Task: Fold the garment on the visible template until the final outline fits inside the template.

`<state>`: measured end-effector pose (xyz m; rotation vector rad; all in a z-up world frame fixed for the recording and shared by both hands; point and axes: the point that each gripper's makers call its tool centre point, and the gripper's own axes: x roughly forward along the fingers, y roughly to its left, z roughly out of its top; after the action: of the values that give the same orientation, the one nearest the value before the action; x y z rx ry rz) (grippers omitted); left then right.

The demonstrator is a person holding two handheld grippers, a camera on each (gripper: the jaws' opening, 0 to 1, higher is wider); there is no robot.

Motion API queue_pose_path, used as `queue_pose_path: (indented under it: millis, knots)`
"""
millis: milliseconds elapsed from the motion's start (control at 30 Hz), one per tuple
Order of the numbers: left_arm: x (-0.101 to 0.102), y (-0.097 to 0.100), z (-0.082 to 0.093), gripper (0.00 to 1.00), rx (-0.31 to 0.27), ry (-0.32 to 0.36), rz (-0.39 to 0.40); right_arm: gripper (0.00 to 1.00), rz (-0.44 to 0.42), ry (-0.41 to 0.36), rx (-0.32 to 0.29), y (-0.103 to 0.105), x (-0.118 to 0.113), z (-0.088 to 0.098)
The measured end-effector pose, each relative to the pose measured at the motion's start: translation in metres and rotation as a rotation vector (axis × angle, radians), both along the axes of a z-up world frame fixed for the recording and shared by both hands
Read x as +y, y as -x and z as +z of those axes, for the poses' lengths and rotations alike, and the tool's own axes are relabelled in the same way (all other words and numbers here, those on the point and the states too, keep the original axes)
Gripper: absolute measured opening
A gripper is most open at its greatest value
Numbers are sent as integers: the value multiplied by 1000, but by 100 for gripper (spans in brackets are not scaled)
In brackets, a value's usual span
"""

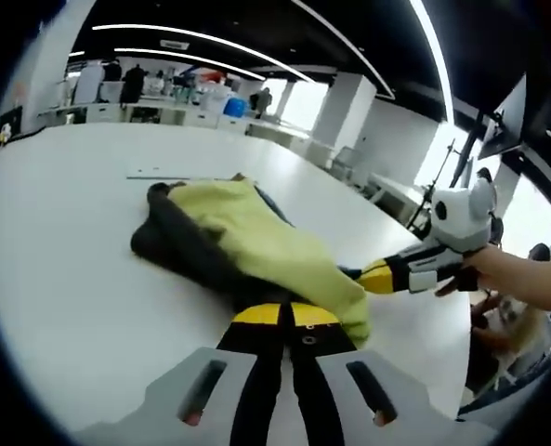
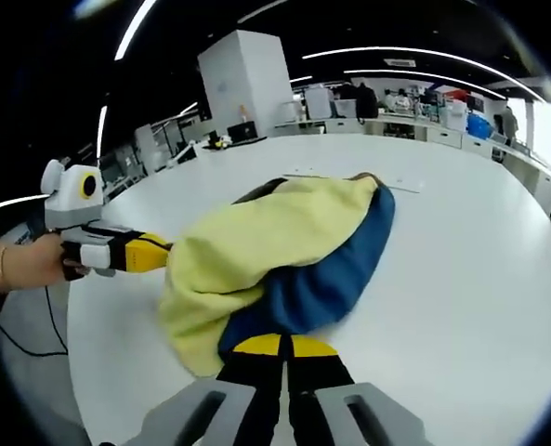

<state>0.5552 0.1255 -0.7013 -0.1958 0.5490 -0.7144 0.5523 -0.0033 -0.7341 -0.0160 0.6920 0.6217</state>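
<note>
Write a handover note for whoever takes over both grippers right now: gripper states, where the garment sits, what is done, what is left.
Left gripper: fingers shut on the garment's near edge.
Right gripper: fingers shut on the garment's near edge, seen from the opposite side.
Garment: bunched in a heap on the white table, yellow lining up, blue outer side below; both grippers hold it from opposite ends.
Template: thin outline marks on the table at the garment's far end.
Done: garment gripped and partly gathered.
Left: fold it flat until its outline fits the template.
</note>
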Motion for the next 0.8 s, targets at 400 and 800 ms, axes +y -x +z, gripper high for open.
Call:
queue_pose_path:
  millis: [400,800]
  knots:
    - [23,-3,16,0,-13,13,44,0,-34,3,-30,-9,-18,12]
    - [58,-7,26,0,-35,-49,90,0,-77,18,-46,-19,-39,23]
